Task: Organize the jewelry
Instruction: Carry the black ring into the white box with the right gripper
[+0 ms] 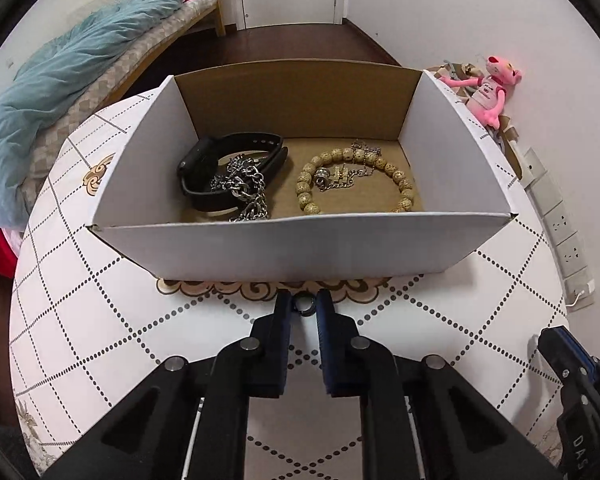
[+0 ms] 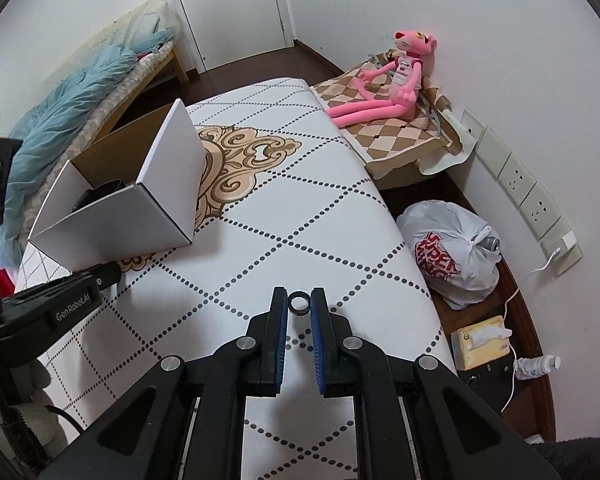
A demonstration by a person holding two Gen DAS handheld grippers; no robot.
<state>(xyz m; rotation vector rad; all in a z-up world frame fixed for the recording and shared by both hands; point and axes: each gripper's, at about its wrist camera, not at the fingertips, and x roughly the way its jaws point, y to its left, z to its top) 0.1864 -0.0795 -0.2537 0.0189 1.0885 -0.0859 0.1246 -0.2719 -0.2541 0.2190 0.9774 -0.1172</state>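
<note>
A white cardboard box (image 1: 284, 244) stands open on the patterned table. Inside lie a black watch band (image 1: 228, 160), a silver chain (image 1: 248, 192), a beige bead bracelet (image 1: 356, 176) and a small silver chain with charms (image 1: 336, 178). My left gripper (image 1: 304, 305) is shut on a small dark ring (image 1: 304, 305) just in front of the box's near wall. My right gripper (image 2: 299, 303) is shut on another dark ring (image 2: 299, 303) above the table, right of the box (image 2: 132, 216).
A pink plush toy (image 2: 384, 84) sits on a checked cloth at the table's far right. A plastic bag (image 2: 456, 252), tissue box (image 2: 480, 340) and bottle lie on the floor at right. A bed with a blue blanket (image 1: 72, 76) stands left. Wall sockets (image 2: 532, 200) are at right.
</note>
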